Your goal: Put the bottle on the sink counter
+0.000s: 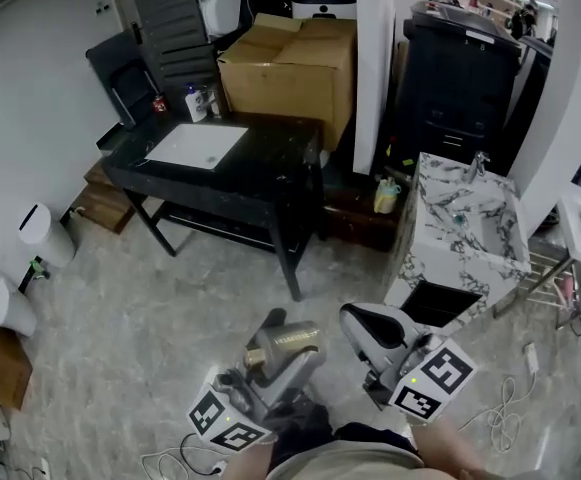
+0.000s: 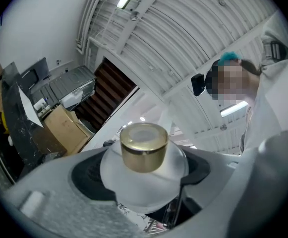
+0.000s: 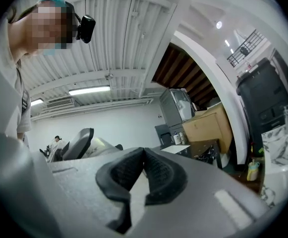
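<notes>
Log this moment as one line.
left gripper: shut on bottle, over floor | right gripper: shut, empty | black sink table, marbled sink counter: both ahead, bottle on neither

Bottle [image 1: 283,341]: frosted, rounded body with a gold cap, clamped between the jaws of the left claw [image 2: 144,191], cap pointing outward. It was near centre, well apart from the marble-patterned sink desk [image 1: 435,183] at far right.
</notes>
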Tool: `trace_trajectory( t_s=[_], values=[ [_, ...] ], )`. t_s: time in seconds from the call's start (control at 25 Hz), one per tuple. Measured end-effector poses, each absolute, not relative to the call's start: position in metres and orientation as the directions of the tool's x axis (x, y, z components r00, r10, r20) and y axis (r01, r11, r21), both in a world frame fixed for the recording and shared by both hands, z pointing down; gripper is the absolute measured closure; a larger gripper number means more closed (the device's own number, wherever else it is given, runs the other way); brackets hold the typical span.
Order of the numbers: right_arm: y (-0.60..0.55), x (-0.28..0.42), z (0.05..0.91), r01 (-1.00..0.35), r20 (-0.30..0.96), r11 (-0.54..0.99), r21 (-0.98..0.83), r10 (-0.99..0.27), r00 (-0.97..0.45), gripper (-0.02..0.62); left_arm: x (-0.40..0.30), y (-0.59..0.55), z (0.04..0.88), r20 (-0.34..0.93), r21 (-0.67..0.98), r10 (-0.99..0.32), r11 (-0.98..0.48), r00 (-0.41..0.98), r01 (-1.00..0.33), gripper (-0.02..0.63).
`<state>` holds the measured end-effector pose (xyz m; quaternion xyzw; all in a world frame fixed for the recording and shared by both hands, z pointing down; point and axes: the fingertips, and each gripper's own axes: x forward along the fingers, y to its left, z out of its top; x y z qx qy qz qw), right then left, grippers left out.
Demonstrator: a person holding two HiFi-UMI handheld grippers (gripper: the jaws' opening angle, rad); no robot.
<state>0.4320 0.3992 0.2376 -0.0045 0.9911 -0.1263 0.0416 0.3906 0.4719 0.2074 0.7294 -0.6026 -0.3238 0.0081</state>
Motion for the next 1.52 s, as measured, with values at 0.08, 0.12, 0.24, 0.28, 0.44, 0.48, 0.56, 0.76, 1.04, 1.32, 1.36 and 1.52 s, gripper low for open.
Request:
trace_trajectory(
  t_s=[0.08, 0.12, 0.24, 0.28, 0.44, 0.48, 0.56, 0.76, 1.04, 1.32, 1.36, 1.52],
  values=[
    [0.384, 0.408, 0.234, -0.025, -0.093, 0.967, -0.252, -0.050, -0.994, 0.592, 0.365, 0.459, 0.207, -0.455, 0.394, -0.885, -0.296, 0.096, -0.870, 0.258],
    [0.378, 0.397, 0.233, -0.039, -0.097, 0.967, -0.252, -0.065, -0.993, 0.592, 0.353, 0.453, 0.208, -0.450, 0.393, -0.886, -0.306, 0.109, -0.867, 0.258],
    [0.363, 0.362, 0.232, -0.081, -0.112, 0.965, -0.250, -0.111, -0.987, 0.592, 0.316, 0.439, 0.208, -0.440, 0.391, -0.887, -0.331, 0.142, -0.859, 0.258],
    [0.359, 0.351, 0.231, -0.094, -0.118, 0.964, -0.250, -0.127, -0.985, 0.592, 0.305, 0.436, 0.208, -0.436, 0.386, -0.887, -0.337, 0.151, -0.859, 0.258],
    [0.351, 0.318, 0.231, -0.130, -0.112, 0.962, -0.241, -0.161, -0.981, 0.592, 0.265, 0.424, 0.208, -0.409, 0.376, -0.897, -0.331, 0.166, -0.865, 0.258],
    [0.350, 0.312, 0.230, -0.133, -0.109, 0.963, -0.233, -0.162, -0.981, 0.592, 0.257, 0.421, 0.207, -0.403, 0.370, -0.900, -0.327, 0.167, -0.870, 0.258],
    [0.346, 0.300, 0.226, -0.136, -0.104, 0.968, -0.212, -0.160, -0.982, 0.592, 0.244, 0.417, 0.204, -0.405, 0.352, -0.897, -0.332, 0.177, -0.875, 0.258],
    [0.329, 0.271, 0.222, -0.137, -0.102, 0.973, -0.187, -0.158, -0.982, 0.592, 0.216, 0.410, 0.198, -0.421, 0.315, -0.886, -0.341, 0.192, -0.886, 0.258],
    [0.303, 0.224, 0.223, -0.069, -0.105, 0.984, -0.165, -0.087, -0.991, 0.592, 0.174, 0.378, 0.216, -0.401, 0.375, -0.907, -0.291, 0.128, -0.880, 0.258],
    [0.229, 0.170, 0.226, -0.020, -0.112, 0.985, -0.173, -0.040, -0.993, 0.592, 0.123, 0.302, 0.217, -0.385, 0.353, -0.918, -0.243, 0.097, -0.903, 0.258],
    [0.216, 0.162, 0.225, -0.013, -0.108, 0.985, -0.170, -0.032, -0.994, 0.592, 0.115, 0.289, 0.217, -0.382, 0.356, -0.920, -0.236, 0.090, -0.904, 0.258],
    [0.163, 0.135, 0.217, 0.005, -0.109, 0.989, -0.149, -0.012, -0.994, 0.592, 0.087, 0.239, 0.212, -0.374, 0.357, -0.925, -0.212, 0.068, -0.910, 0.258]
  ],
)
